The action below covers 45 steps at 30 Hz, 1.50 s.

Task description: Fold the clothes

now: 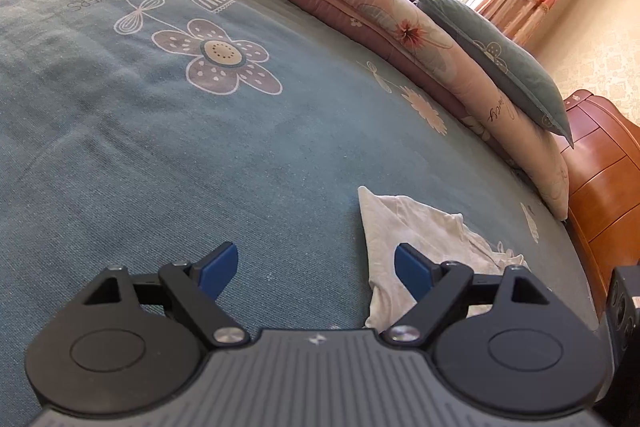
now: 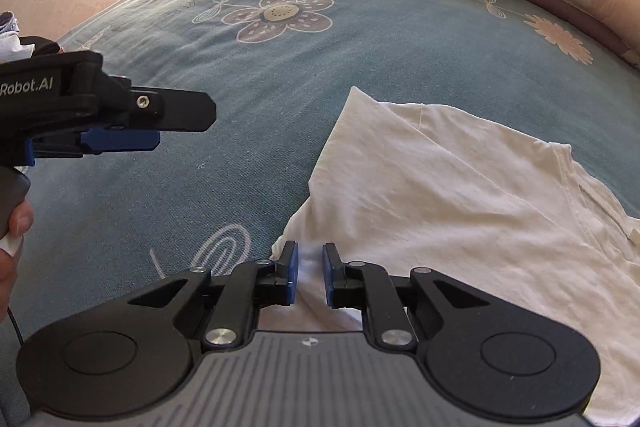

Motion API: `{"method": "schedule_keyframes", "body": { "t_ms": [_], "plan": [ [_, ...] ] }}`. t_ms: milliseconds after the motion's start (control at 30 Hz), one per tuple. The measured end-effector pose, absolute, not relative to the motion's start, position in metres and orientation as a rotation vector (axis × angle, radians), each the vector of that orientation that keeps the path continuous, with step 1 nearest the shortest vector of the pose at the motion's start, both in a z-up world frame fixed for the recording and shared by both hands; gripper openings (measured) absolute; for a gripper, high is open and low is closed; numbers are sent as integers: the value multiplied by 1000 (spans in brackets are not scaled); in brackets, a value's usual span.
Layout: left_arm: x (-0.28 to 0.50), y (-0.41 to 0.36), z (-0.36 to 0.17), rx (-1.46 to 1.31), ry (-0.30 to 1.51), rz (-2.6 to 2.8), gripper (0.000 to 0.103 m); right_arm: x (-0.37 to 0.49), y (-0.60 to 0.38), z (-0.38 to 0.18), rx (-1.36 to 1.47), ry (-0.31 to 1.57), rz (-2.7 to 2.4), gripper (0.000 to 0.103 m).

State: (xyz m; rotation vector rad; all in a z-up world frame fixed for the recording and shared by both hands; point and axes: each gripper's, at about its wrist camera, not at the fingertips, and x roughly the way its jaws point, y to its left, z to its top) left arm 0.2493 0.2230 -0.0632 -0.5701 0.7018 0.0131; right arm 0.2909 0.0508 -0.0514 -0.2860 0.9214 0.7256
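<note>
Right claw pinching a white T-shirt on the bed, left claw wide open and empty.

The white T-shirt (image 2: 460,203) lies rumpled on the blue flowered bedsheet (image 2: 280,75), at the near right of the bed. The right claw (image 2: 310,275) has a fold of the shirt's near edge between its narrowly spaced blue pads (image 2: 294,277), apparently pressing it. The left claw (image 1: 316,273) hovers just left of the shirt, holding nothing. A folded pink quilt (image 1: 360,7) lies along the far side.
</note>
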Motion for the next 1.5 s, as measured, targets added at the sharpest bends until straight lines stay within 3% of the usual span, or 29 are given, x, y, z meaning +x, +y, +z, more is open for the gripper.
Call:
{"method": "schedule_keyframes", "body": {
  "t_ms": [100, 367, 633, 733, 1033, 1300, 1500],
  "plan": [
    [250, 220, -64, -561, 709, 7, 85, 286, 45, -40, -260, 930, 791, 22],
    [247, 223, -61, -553, 688, 40, 85, 333, 25, -22, -145, 837, 685, 22],
    [251, 223, -63, -534, 710, 43, 85, 378, 68, -62, -193, 850, 646, 22],
    [254, 212, -62, -495, 719, 14, 85, 382, 54, -52, -126, 851, 636, 23],
    [257, 141, -55, -305, 706, -189, 85, 364, -89, -14, 31, 862, 525, 35],
    [250, 65, -68, -89, 629, -420, 88, 333, -249, -31, 352, 840, 272, 43],
    [259, 54, -90, -49, 700, -425, 88, 308, -313, -64, 565, 855, 191, 45]
  ]
}}
